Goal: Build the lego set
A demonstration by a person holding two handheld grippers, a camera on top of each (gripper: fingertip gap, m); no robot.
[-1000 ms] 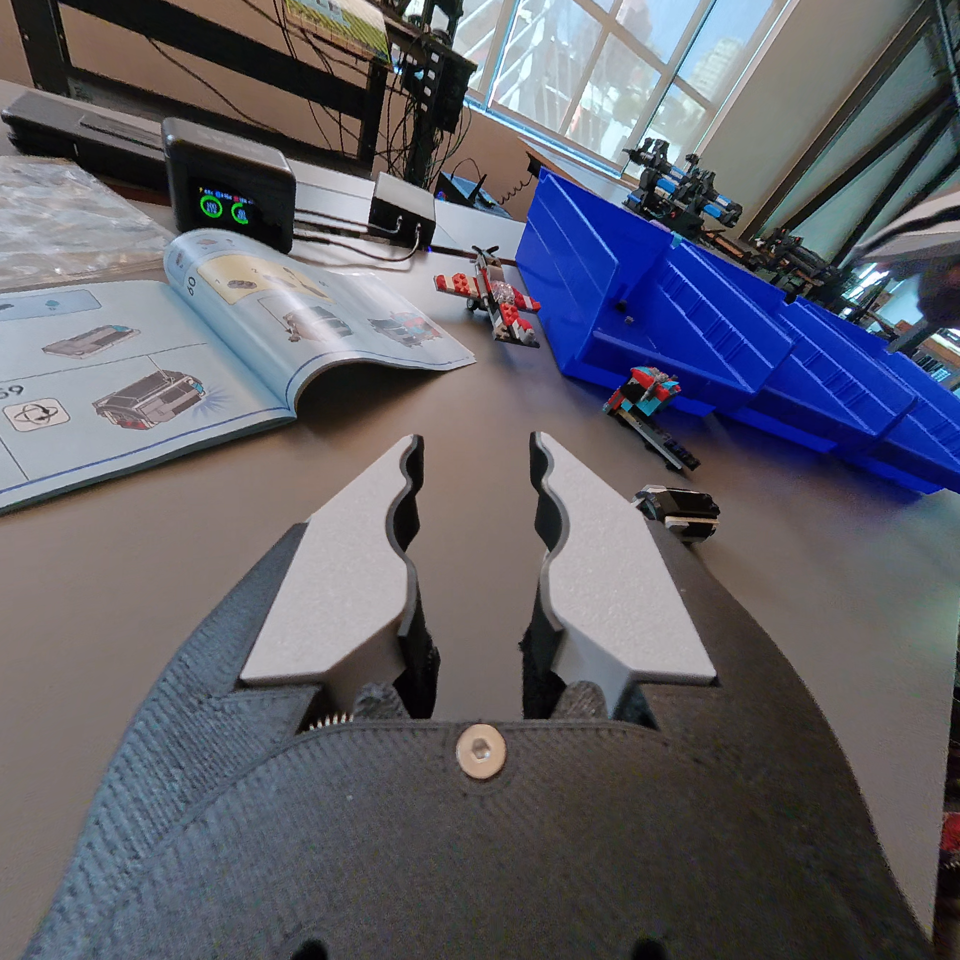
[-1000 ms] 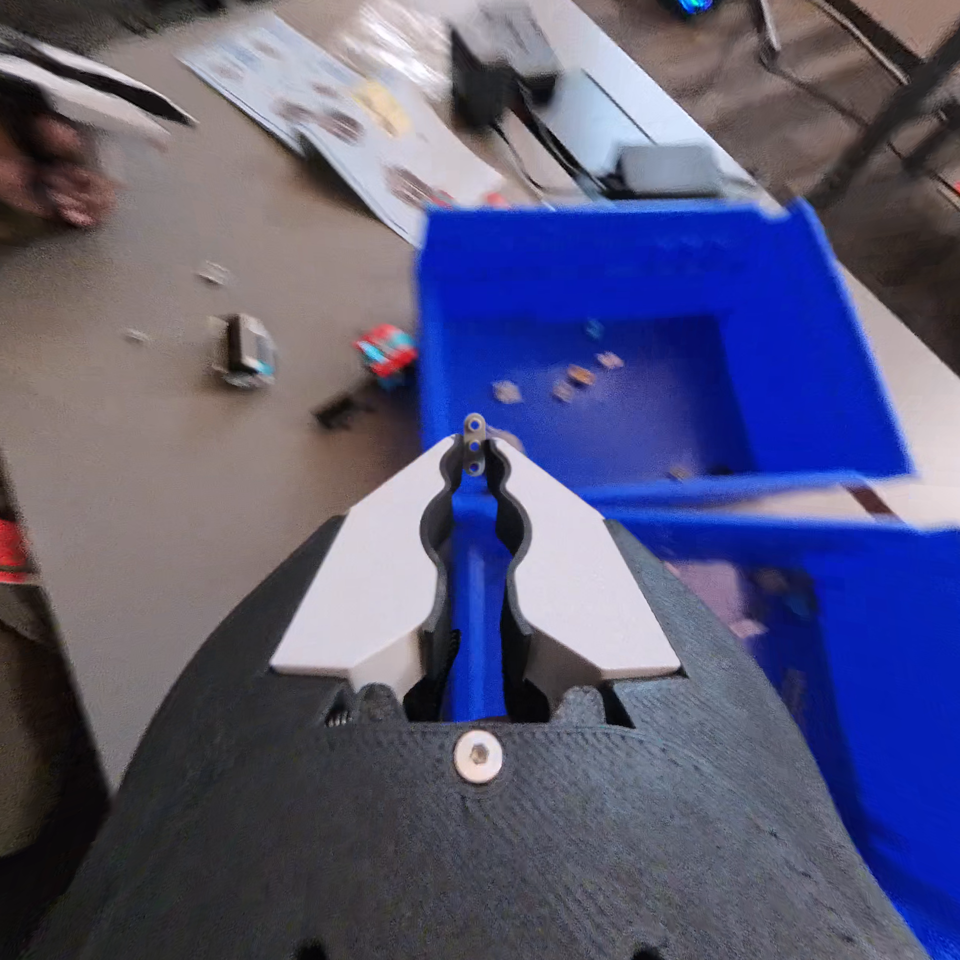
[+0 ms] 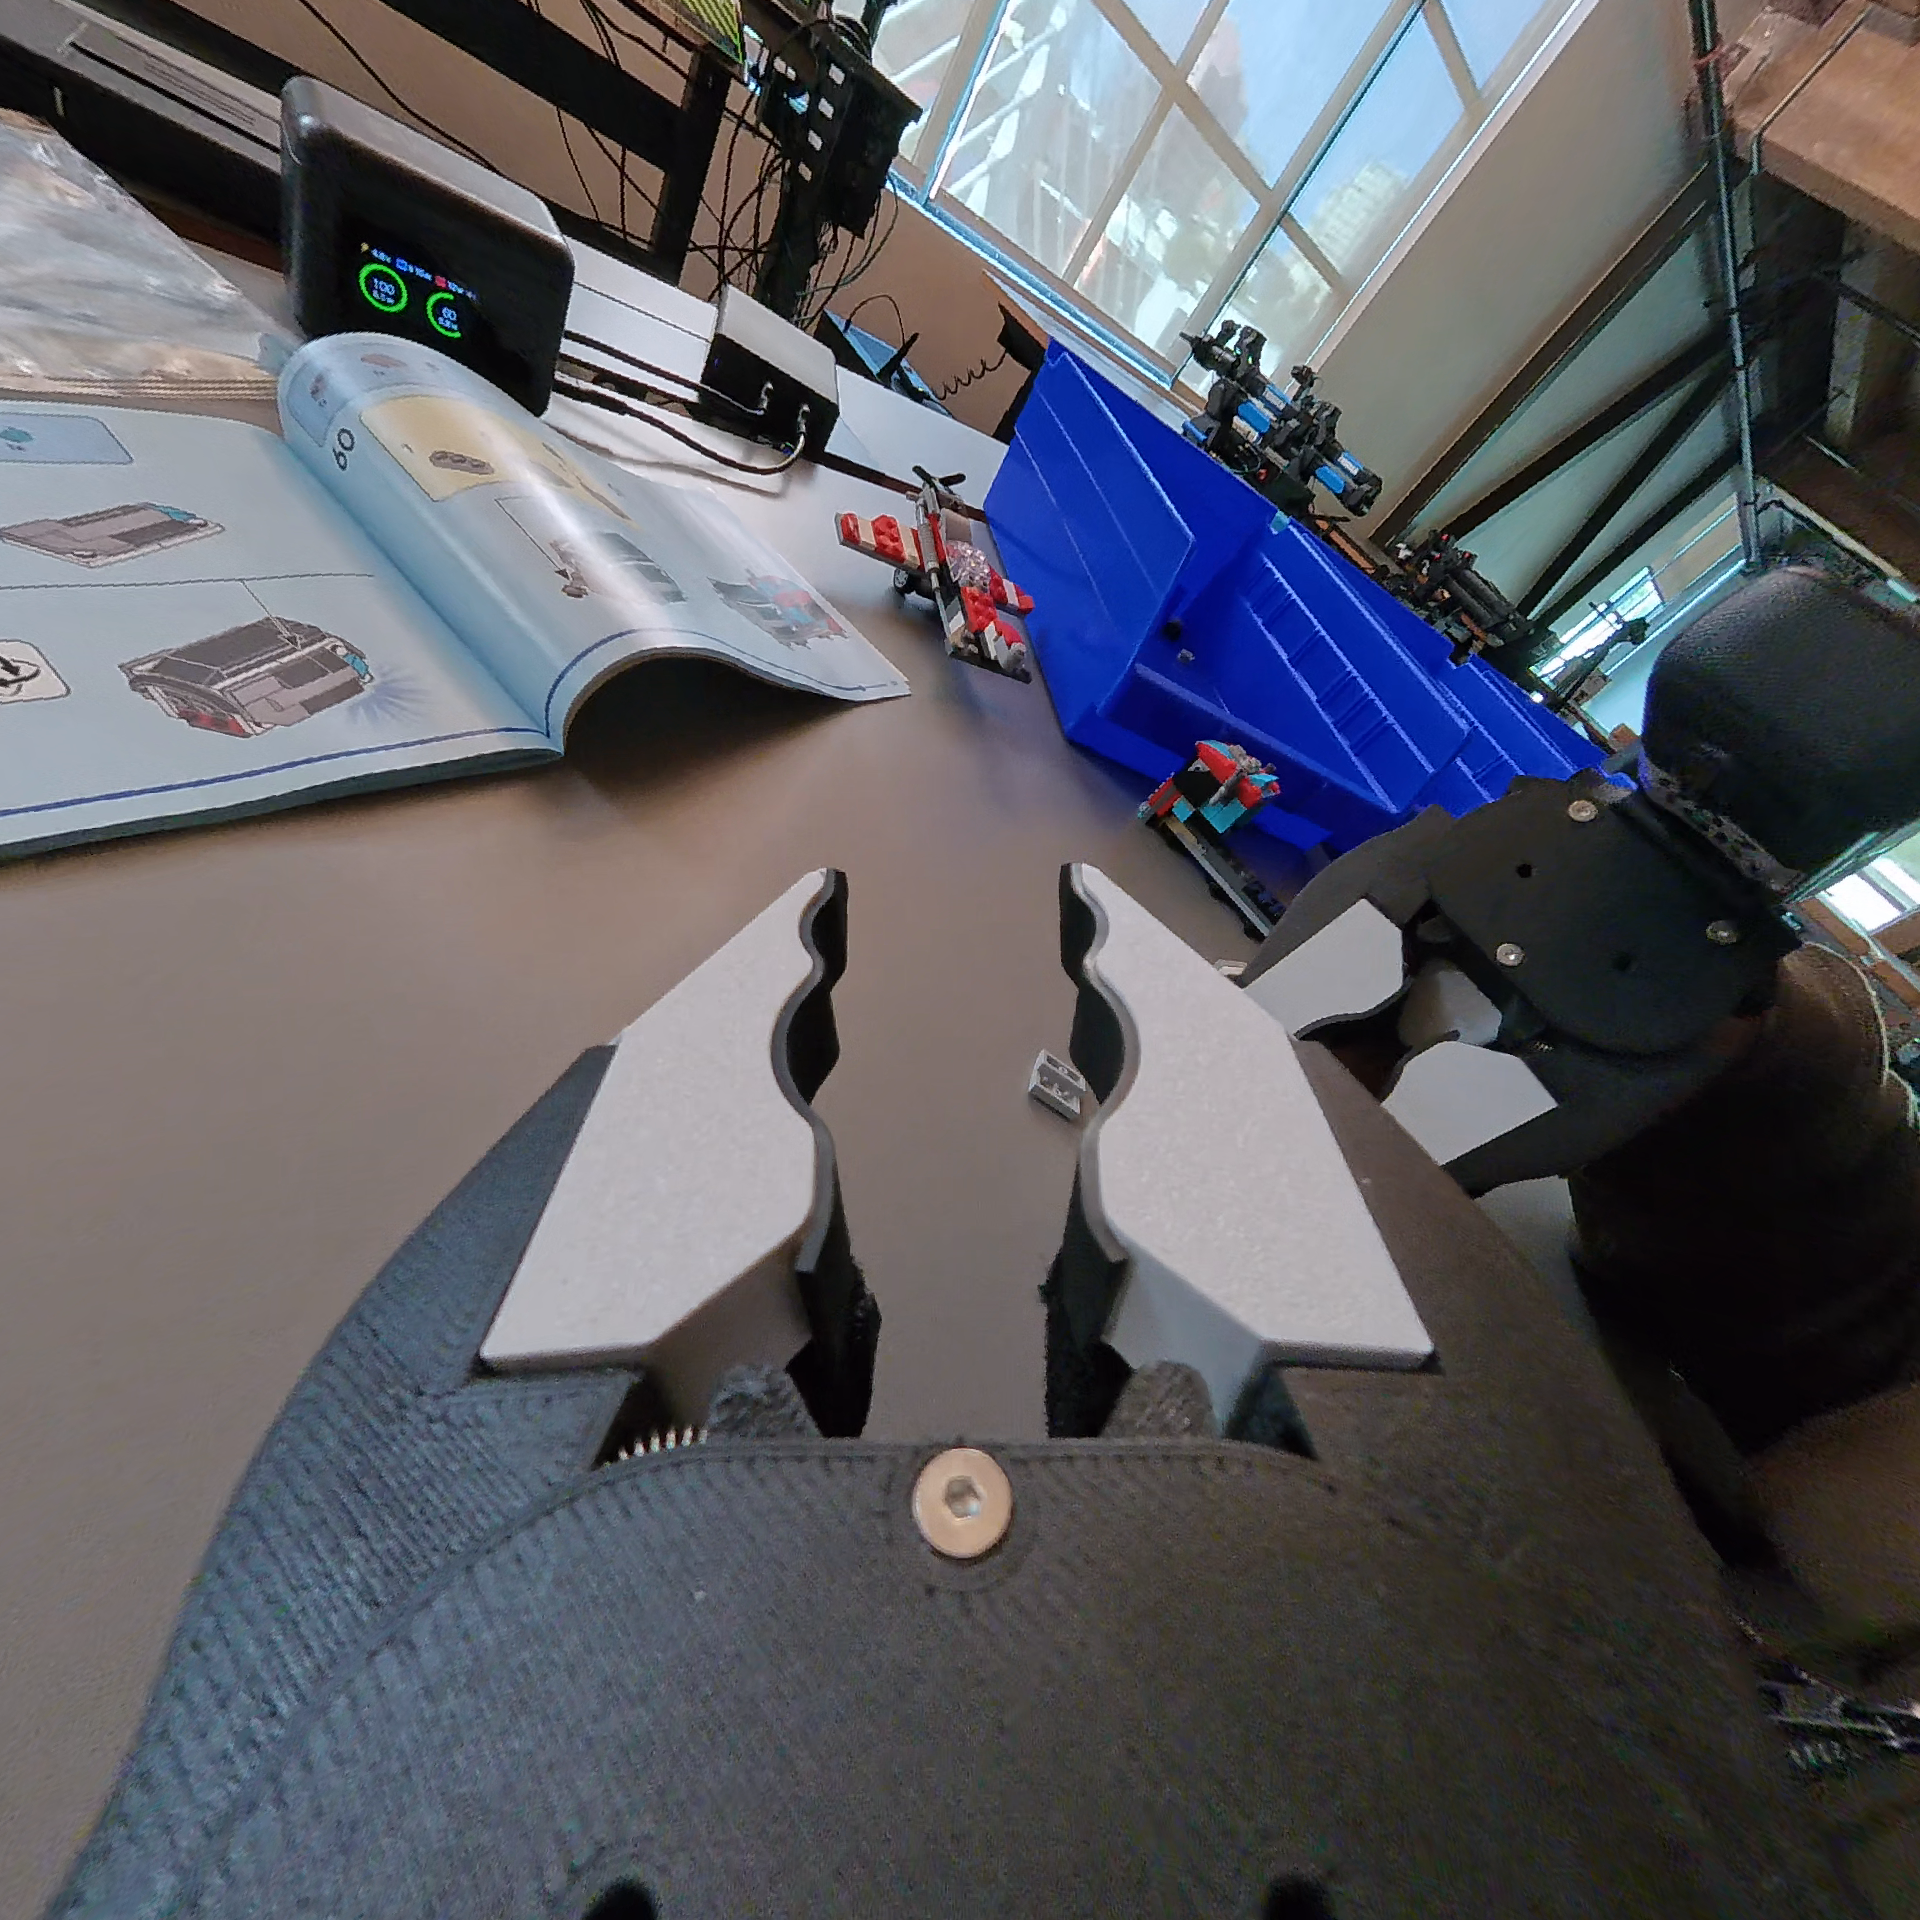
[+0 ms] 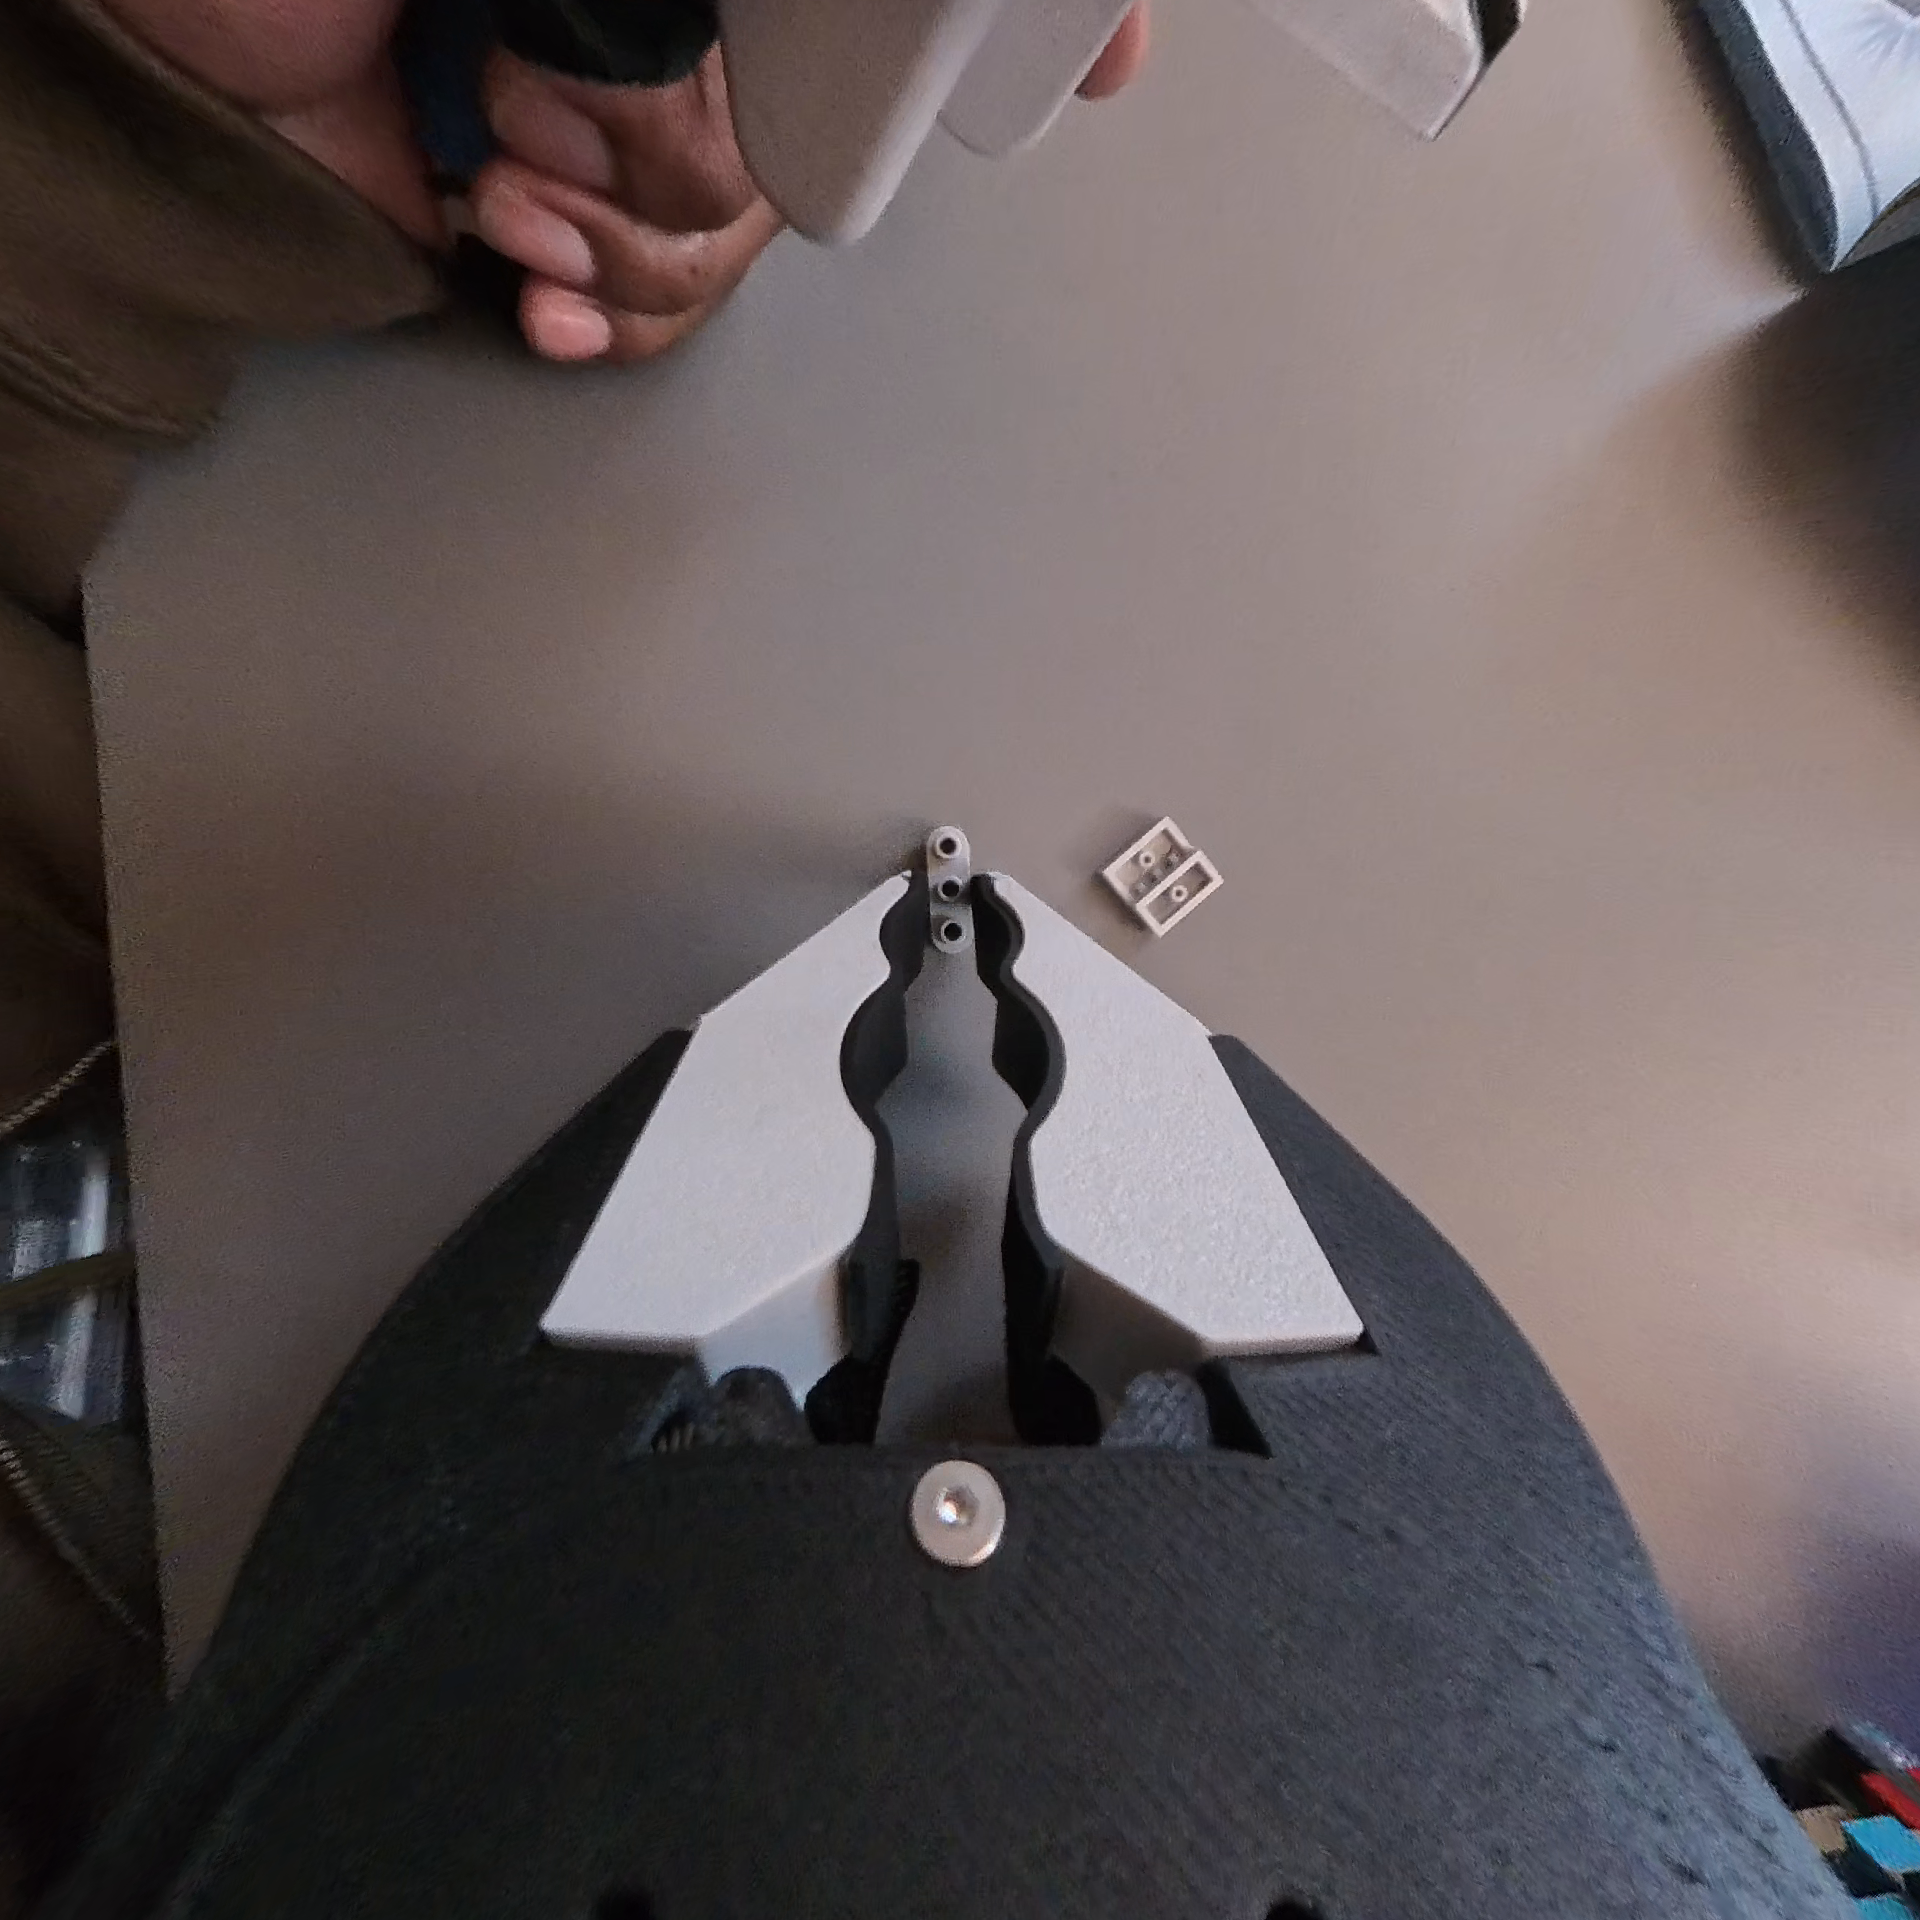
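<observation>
While the right gripper (image 4: 948, 883) points almost straight down at the matte grey-brown tabletop (image 4: 1039, 520), its pale grey fingertips (image 4: 899, 896) are clamped on a small light grey plastic strip with three round holes in a row (image 4: 947, 878), which stands between them with one end poking out past the tips. Holding it well looks to me like a matter of keeping the squeeze even: the strip is narrow and gripped only near the tips, so I would judge that any twist could pivot it out. Just to the right of those fingertips, apart from them, a small light grey square plate lying with its hollow underside up (image 4: 1162, 871) rests flat on the table; its two open cells and little pins show plainly. The left gripper (image 3: 951, 894) lies low over the same table with its jaws spread wide and nothing between them, and that same plate (image 3: 1060, 1084) sits just inside its right finger (image 3: 1226, 1122), whether touching I cannot tell. Farther off stand an open building-instruction booklet with pale blue pages (image 3: 312, 582), a red and white brick-built aeroplane (image 3: 951, 582), a smaller red, teal and black brick model (image 3: 1216, 795) and a row of bright blue plastic bins (image 3: 1247, 603).
</observation>
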